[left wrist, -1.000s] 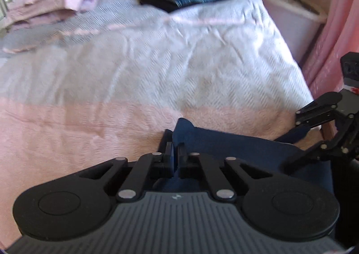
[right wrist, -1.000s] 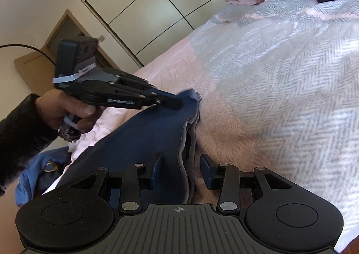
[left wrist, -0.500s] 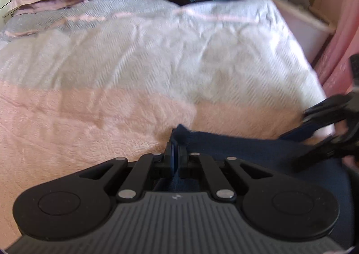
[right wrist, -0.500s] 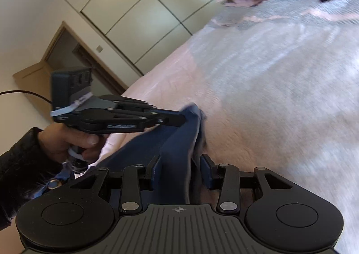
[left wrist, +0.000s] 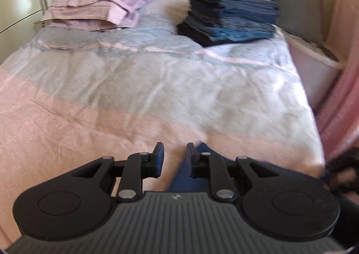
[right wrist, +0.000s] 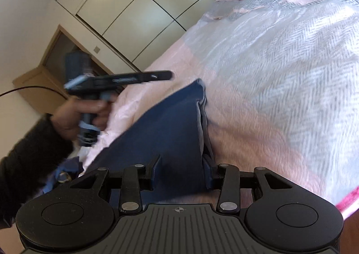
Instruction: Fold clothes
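Matt navy cloth garment [right wrist: 170,133], nubby woven bedspread [left wrist: 157,88]

We look from left wrist camera, low over bed [left wrist: 139,88], along its length toward stacked blue clothes [left wrist: 231,20] and lilac pile [left wrist: 107,7] at far end. From right wrist camera, tilted, close over navy garment [right wrist: 166,133], we face across bed toward wardrobe [right wrist: 134,7]. Both views share bedspread, garment, far piles.
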`<state>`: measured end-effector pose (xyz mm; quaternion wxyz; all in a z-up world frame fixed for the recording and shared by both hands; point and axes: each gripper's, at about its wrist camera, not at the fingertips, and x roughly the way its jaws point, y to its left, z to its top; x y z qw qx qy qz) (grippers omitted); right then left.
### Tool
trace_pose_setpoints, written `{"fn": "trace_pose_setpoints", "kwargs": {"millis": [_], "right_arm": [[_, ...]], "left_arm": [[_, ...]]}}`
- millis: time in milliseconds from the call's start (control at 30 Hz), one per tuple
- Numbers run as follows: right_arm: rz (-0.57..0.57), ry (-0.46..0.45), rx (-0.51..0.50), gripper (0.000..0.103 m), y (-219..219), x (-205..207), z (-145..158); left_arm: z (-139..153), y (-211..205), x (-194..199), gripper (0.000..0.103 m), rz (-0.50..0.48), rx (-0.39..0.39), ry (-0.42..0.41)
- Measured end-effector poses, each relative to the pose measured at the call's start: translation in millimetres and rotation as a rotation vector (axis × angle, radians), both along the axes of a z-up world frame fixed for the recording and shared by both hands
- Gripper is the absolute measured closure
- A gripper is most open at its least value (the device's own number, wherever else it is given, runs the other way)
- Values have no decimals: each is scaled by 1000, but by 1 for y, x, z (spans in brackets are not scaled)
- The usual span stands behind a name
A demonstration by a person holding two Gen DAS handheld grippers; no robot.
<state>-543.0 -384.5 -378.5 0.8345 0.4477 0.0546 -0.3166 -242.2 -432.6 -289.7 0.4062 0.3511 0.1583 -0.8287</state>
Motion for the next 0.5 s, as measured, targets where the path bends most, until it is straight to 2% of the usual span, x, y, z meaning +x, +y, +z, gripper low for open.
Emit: {"fn": "trace_pose_setpoints", "kwargs": {"millis": [33, 67, 100, 133, 233, 300, 333, 400, 467, 500], "right_arm": [[-15, -13, 15, 62, -1, -3, -1], [-29, -25, 30, 70, -2, -6, -3], [-44, -38, 45, 97, -3, -9, -4], [-64, -42, 58, 101, -4, -12, -6], [-175, -9, 104, 102, -9, -28, -13], [-198, 49, 74, 101, -5, -31, -6], [-194, 70, 46, 101, -1, -30, 1], [-143, 88, -27, 101, 12, -25, 17], [-83, 127, -101, 99, 27, -14, 31], [-55, 145, -127, 92, 34, -6, 37]], "left_arm": [[2, 11, -2, 86, -26, 14, -1], [-1, 22, -7, 86, -54, 30, -5], [-3, 33, -13, 86, -81, 45, -10], [-6, 43, -18, 86, -108, 61, -15], [-33, 54, -24, 84, -118, 77, -88], [-51, 61, -28, 80, -124, 87, -135], [-53, 59, -23, 80, -108, 93, -106], [-48, 55, -16, 79, -53, 108, -61], [-36, 59, -11, 81, -21, 58, -78], [-28, 64, -6, 81, -11, 39, -79]]}}
